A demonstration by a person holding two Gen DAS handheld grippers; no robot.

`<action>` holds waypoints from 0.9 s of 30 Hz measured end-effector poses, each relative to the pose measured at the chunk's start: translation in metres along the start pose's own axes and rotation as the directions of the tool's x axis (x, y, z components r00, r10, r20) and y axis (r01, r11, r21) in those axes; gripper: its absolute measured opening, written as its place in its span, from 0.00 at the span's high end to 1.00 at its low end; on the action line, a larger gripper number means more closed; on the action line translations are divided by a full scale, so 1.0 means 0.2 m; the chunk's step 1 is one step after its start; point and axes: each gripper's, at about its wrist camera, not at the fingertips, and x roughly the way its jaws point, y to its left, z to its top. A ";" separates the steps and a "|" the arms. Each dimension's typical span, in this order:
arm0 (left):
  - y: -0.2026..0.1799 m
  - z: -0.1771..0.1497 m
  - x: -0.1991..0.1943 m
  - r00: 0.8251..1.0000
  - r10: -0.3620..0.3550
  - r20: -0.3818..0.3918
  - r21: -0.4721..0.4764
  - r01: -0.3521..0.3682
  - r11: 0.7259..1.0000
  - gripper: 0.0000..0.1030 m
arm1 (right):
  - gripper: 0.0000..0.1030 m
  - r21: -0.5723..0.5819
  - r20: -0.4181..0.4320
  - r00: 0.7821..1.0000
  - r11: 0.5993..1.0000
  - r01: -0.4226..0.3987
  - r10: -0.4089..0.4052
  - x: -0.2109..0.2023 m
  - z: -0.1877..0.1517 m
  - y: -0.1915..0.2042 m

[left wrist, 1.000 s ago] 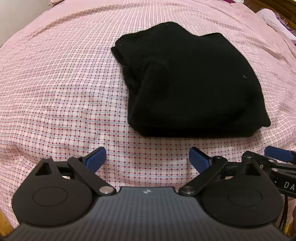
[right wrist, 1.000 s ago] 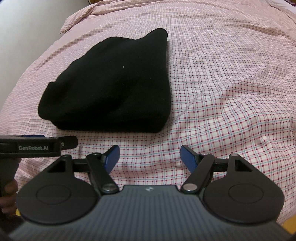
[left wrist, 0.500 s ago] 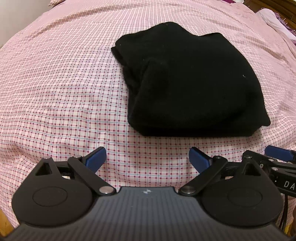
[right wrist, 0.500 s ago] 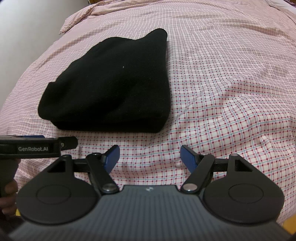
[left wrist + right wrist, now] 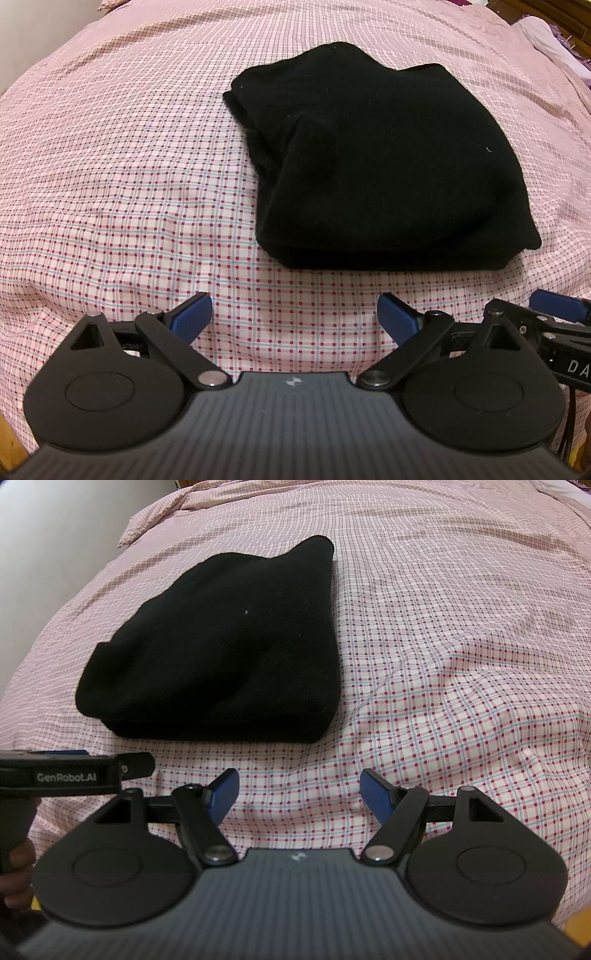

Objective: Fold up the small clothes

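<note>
A black garment (image 5: 384, 166) lies folded into a thick rectangle on the pink checked bedsheet (image 5: 110, 166). In the right wrist view the same black garment (image 5: 229, 650) sits left of centre. My left gripper (image 5: 294, 314) hovers just short of the garment's near edge, open, with only sheet between its blue pads. My right gripper (image 5: 299, 792) is also open and holds nothing, a little back from the fold's near right corner. The right gripper's side shows at the left wrist view's right edge, and the left gripper's body (image 5: 62, 775) shows at the right wrist view's left edge.
The bedsheet (image 5: 461, 664) spreads wide to the right of the garment, with soft wrinkles. A pale wall (image 5: 55, 535) lies beyond the bed's left side. A white and purple cloth (image 5: 554, 40) rests at the far right corner. A person's hand (image 5: 16, 871) grips the left handle.
</note>
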 end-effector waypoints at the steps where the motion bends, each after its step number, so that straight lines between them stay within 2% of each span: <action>1: 0.00 0.00 0.00 1.000 0.000 0.000 -0.001 0.000 1.000 0.05 | 0.28 0.000 0.000 1.000 1.000 0.000 0.000 0.00 0.00 0.00; 27: 0.00 -0.01 -0.01 1.000 0.001 -0.002 -0.002 -0.002 1.000 0.05 | 0.28 0.000 0.000 1.000 1.000 0.001 -0.001 0.00 0.00 0.00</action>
